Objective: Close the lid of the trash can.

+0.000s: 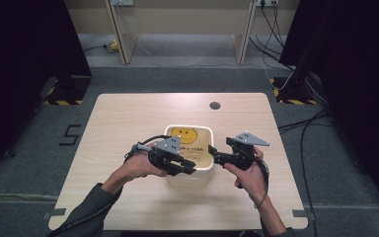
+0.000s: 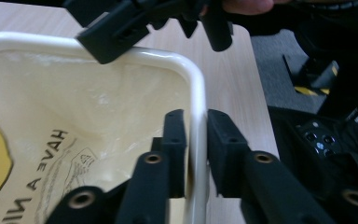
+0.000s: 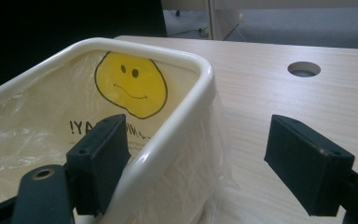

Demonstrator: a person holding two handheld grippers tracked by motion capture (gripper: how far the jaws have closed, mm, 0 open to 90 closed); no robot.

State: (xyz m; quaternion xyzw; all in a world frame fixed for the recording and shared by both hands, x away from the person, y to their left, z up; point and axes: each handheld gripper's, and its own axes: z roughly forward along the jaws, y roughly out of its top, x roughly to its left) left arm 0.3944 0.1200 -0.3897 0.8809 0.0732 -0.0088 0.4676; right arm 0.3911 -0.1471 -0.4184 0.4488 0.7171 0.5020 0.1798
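A cream plastic bin [image 1: 188,127] stands mid-table, lined with a clear bag that bears a yellow smiley face [image 1: 184,134] and black lettering. My left gripper [image 1: 190,168] reaches in from the left at the bin's near rim. In the left gripper view its jaws [image 2: 196,121] straddle the rim [image 2: 198,88], one inside and one outside, with thin gaps, so it is open. My right gripper [image 1: 213,154] comes from the right at the bin's right rim. Its jaws [image 3: 196,135] stand wide open, one inside the bin [image 3: 186,112] and one well outside. The right gripper's jaw [image 2: 116,32] also crosses the far rim.
The pale wooden table [image 1: 128,118] has a round cable hole [image 1: 215,105] behind the bin, seen too in the right gripper view [image 3: 304,69]. Bag film [image 3: 200,182] hangs down the bin's outer wall. Black stands with striped bases [image 1: 64,96] flank the table on the floor.
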